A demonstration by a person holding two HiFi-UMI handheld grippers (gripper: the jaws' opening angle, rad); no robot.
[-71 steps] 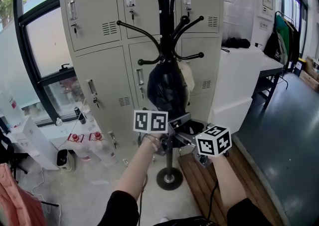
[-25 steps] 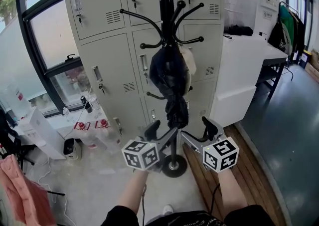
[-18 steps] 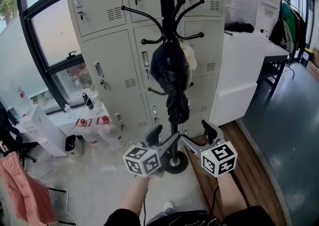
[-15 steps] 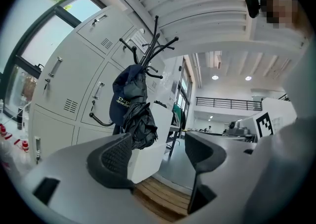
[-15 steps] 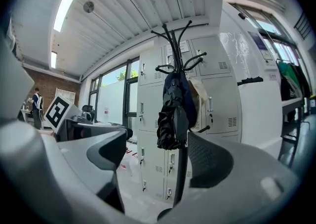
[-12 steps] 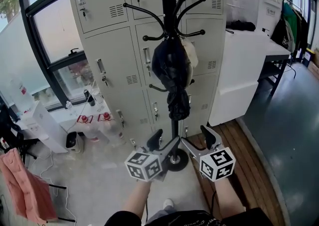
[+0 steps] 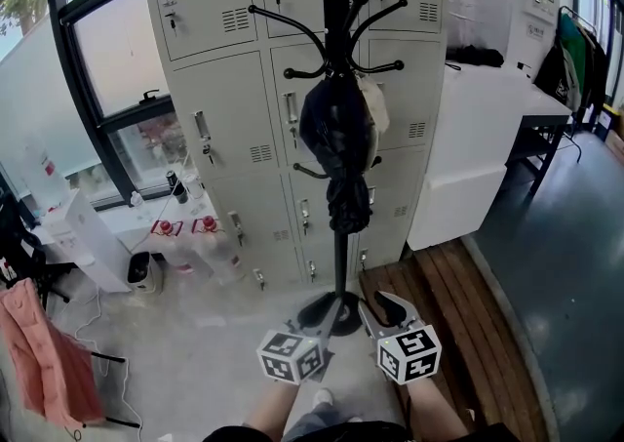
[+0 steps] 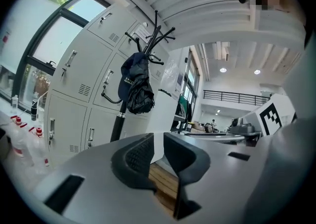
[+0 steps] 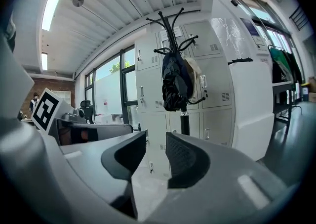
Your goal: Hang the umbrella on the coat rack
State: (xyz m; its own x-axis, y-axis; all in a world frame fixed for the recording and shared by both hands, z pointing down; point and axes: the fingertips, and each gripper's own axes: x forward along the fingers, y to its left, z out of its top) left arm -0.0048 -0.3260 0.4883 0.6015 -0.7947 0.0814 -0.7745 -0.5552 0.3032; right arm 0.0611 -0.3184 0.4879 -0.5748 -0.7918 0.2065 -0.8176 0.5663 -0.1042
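Backed off and lowered from coat rack [image 7: 338,264]: left gripper [image 7: 327,319], right gripper [image 7: 384,311], just closing, near-shut, empty; umbrella [image 7: 336,128] already hung there, needing no hold.

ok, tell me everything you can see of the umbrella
The umbrella is dark, navy to black, folded into a loose, crumpled fabric bundle. It hangs from the coat rack, against the pole and well above the floor. What looks like its curved handle pokes out low on its left. Which hook carries it is hidden.
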